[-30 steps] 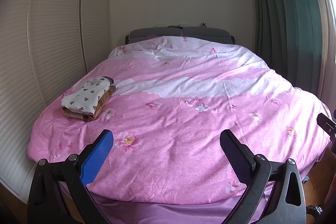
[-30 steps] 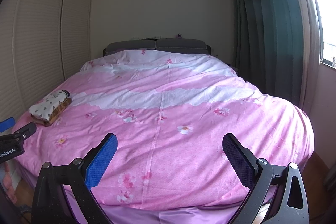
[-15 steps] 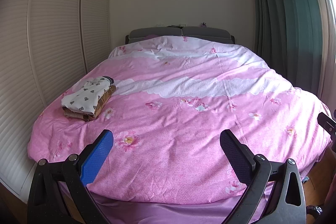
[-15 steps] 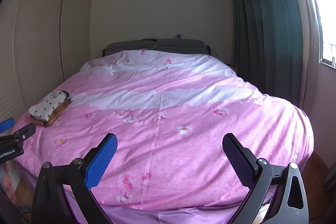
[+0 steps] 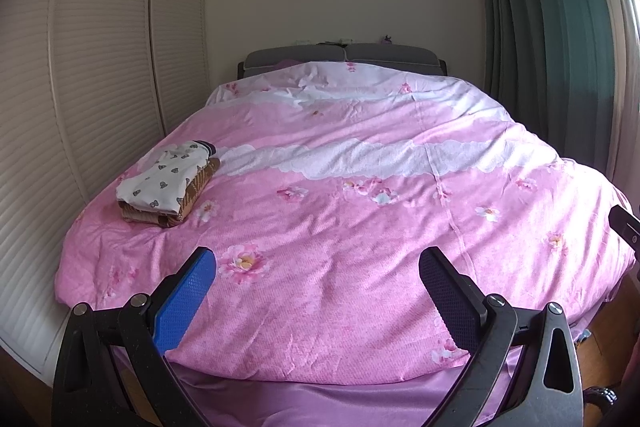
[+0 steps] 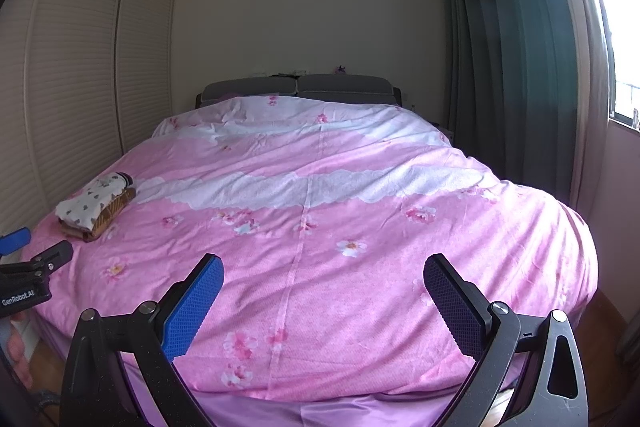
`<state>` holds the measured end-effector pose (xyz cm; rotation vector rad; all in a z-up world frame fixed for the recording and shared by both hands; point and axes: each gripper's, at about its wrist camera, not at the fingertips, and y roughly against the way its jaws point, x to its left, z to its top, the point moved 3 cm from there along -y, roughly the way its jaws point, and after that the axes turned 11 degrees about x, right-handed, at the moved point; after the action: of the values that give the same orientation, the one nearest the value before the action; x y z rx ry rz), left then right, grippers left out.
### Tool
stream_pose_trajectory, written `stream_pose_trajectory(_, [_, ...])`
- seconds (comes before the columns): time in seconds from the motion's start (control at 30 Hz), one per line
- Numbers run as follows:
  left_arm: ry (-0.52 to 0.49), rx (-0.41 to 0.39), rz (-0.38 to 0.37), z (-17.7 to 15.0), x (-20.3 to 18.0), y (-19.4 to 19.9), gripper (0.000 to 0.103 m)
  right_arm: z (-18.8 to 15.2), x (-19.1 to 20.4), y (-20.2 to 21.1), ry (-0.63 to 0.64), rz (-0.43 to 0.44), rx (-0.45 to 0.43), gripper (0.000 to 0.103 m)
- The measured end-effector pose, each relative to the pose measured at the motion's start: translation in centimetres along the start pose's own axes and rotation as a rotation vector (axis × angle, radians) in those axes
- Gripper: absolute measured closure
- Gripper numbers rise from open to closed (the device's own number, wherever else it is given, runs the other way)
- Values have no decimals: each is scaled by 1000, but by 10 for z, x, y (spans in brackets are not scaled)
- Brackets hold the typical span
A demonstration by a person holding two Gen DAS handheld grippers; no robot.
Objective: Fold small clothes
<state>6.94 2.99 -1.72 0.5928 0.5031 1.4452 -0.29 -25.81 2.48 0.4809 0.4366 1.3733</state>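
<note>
Left gripper: jaws wide apart, empty, above the near edge of the bed.
Right gripper: jaws wide apart, empty, also at the near edge.
Folded clothes: 1 stack on the left side of the bed, white patterned piece over a brown one.
Bed: pink flowered cover.
Curtain: dark green, far right.

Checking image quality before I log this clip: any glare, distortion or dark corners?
Right wrist view: window blown out, dark vignette in the corners. Left wrist view: even light, fisheye bows the closet doors; bed sharp in both.
</note>
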Motion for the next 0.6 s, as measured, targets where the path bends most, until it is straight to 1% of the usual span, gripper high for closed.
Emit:
stream_pose_trajectory(0.4, [-1, 5, 6, -1, 5, -2, 0, 0, 1, 0, 2, 7, 4, 2])
stream_pose_trajectory(0.53, [-8, 3, 21, -1, 5, -2, 0, 0, 0, 0, 3, 7, 4, 2])
stream_pose_trajectory(0.6, [-3, 5, 12, -1, 5, -3, 0, 0, 0, 0, 1, 8, 4, 2])
